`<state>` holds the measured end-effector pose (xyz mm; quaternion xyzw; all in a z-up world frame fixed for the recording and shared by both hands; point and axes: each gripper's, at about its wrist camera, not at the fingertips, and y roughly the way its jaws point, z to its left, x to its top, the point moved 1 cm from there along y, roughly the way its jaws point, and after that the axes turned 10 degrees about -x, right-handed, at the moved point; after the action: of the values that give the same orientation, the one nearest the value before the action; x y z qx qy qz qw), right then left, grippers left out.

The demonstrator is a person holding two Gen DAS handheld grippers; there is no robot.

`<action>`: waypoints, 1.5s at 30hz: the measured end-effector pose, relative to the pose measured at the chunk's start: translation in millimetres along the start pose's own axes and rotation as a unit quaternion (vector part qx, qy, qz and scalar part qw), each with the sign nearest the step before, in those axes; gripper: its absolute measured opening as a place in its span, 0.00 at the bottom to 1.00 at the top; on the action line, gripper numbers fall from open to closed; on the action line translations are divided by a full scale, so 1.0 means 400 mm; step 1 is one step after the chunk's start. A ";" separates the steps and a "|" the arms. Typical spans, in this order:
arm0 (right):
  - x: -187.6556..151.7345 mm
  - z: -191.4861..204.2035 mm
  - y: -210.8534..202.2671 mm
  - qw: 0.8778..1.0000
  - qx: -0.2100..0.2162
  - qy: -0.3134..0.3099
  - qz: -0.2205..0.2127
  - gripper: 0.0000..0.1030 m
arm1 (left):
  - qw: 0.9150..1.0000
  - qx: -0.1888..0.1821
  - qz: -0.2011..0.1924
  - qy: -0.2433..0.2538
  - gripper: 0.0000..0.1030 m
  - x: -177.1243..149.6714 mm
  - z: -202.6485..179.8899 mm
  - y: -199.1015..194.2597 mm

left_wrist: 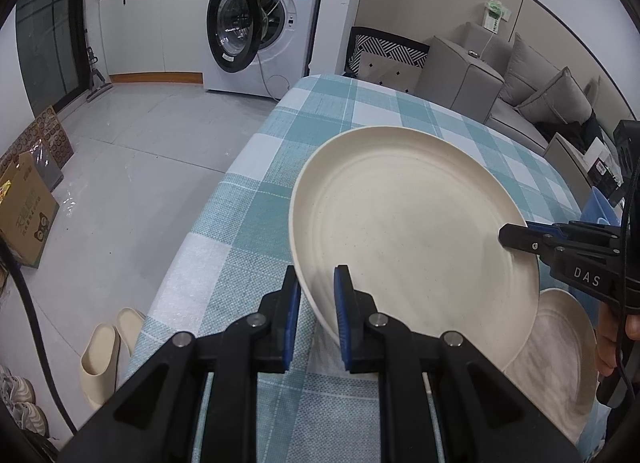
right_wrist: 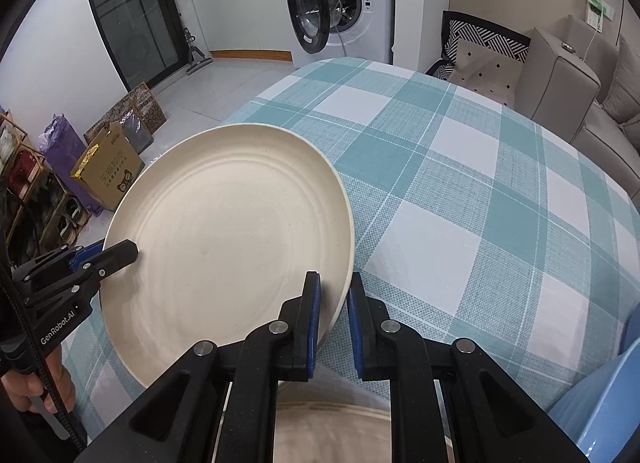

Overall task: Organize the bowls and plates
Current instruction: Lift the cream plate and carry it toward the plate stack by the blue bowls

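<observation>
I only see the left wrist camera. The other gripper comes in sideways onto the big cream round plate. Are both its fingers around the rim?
Observer: Yes. The right wrist view shows the right gripper with one blue-padded finger on each side of the rim of the big cream round plate.
Operator: What's left of the cardboard box? My picture stops there.
Observer: A purple bag stands on the floor beside the brown cardboard box.
Operator: And further left?
Observer: A wooden shoe rack with shoes on its shelves.
</observation>
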<state>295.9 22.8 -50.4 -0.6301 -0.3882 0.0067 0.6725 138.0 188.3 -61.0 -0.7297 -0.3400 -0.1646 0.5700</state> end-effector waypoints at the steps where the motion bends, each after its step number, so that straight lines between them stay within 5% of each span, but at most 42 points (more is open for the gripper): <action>1: 0.000 -0.004 -0.001 1.000 0.000 0.001 0.000 0.13 | 1.000 0.000 -0.001 0.001 0.14 0.001 -0.004 -0.001; 45: -0.090 -0.122 -0.184 0.998 -0.033 0.044 -0.031 0.13 | 0.997 -0.029 -0.018 0.076 0.15 -0.011 -0.175 -0.079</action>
<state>261.1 -51.3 -1.4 -0.6392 -0.3778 -0.0542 0.6676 123.6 124.4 -20.4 -0.7251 -0.3042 -0.2398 0.5694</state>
